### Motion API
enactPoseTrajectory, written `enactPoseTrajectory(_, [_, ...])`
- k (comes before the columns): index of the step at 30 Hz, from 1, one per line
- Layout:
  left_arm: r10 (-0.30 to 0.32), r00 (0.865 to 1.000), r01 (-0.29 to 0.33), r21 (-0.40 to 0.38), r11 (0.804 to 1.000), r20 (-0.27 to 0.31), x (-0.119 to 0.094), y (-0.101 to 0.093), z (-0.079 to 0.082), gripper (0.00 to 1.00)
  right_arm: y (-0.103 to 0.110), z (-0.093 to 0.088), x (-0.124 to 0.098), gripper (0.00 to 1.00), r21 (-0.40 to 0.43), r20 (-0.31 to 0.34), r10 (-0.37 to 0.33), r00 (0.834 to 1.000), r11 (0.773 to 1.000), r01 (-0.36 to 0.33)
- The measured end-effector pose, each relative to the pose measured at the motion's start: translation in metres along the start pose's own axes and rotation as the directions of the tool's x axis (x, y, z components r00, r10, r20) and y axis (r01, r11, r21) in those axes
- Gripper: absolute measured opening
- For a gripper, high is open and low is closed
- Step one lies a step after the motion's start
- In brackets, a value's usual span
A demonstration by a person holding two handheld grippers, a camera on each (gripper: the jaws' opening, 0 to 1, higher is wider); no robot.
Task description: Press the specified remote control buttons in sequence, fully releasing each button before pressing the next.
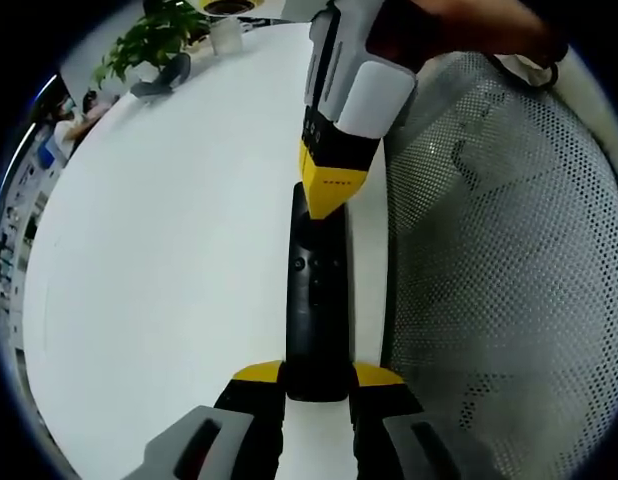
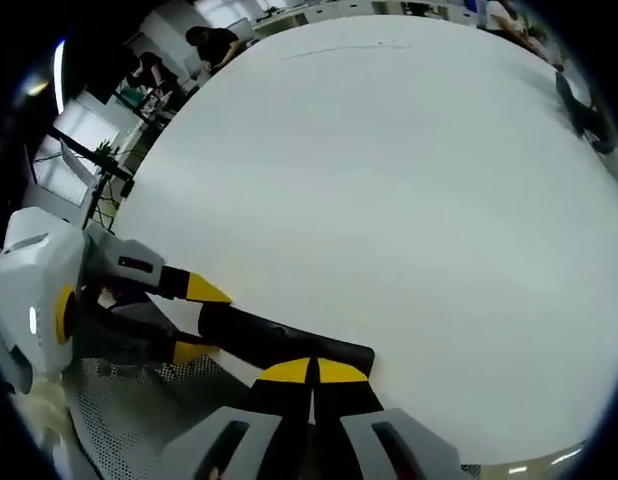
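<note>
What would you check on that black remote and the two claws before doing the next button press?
1. Long black remote control gripped at its near end by left claw: ok.
2. Right claw closed, yellow tips together on the remote's far end: ok.
3. Which button is under the tip: cannot tell.
4. Button fully released: cannot tell.
5. Remote resting on white table, near the edge by a mesh chair: ok, but close.

Remote control [image 1: 316, 300] buttons too small to tell.
</note>
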State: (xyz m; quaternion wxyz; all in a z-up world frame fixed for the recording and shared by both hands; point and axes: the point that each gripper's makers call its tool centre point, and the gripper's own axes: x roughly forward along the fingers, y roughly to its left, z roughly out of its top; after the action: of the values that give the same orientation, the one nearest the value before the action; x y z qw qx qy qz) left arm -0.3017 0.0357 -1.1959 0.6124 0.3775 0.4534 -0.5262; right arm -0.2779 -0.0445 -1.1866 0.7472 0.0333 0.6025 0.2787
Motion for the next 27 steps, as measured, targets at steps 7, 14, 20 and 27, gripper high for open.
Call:
enactPoseTrajectory(7, [-0.002, 1.000, 0.002, 0.003, 1.000, -0.007, 0.000, 0.000, 0.000, 0.23, 0.004, 0.012, -0.001, 0.00, -0.056, 0.060, -0.003, 0.998, 0.998, 0.006])
enactPoseTrajectory(14, [-0.002, 1.000, 0.002, -0.002, 1.000, -0.005, 0.000, 0.000, 0.000, 0.23, 0.010, 0.012, 0.004, 0.00, -0.073, 0.036, 0.012, 0.999, 0.997, -0.009])
enactPoseTrajectory(20, [-0.001, 1.000, 0.001, -0.003, 1.000, -0.005, 0.000, 0.000, 0.000, 0.23, 0.009, 0.007, 0.006, 0.00, -0.084, 0.016, 0.000, 1.000, 0.996, 0.002])
enactPoseTrajectory(27, [-0.003, 1.000, 0.003, -0.002, 1.000, -0.006, 0.000, 0.000, 0.000, 0.23, 0.009, 0.006, 0.004, 0.00, -0.087, 0.028, 0.004, 1.000, 0.996, -0.002])
